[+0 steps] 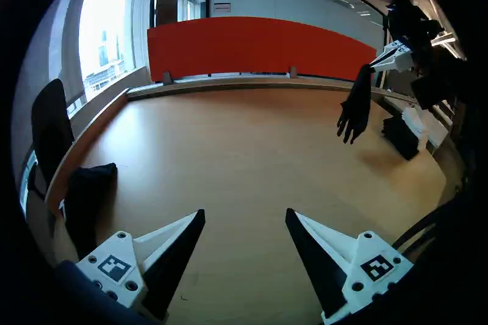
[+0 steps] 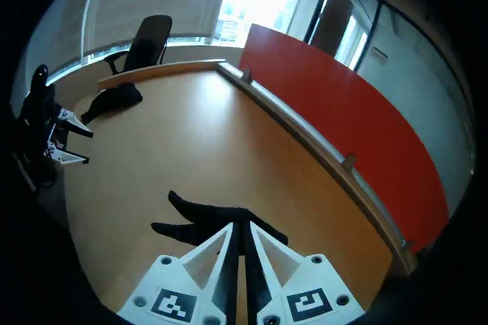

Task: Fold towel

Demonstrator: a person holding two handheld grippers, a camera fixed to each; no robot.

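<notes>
Black glove-shaped cloth (image 1: 354,111) dangles from the right gripper (image 2: 241,227), jaws clamped on it, seemingly held up for spreading; the left gripper (image 1: 244,211) gapes empty.

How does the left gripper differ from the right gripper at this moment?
The left gripper is open, its fingers wide apart; the right gripper is shut. The left gripper holds nothing; the right gripper pinches a black glove, which hangs above the table. Both are white with black inner sides.
</notes>
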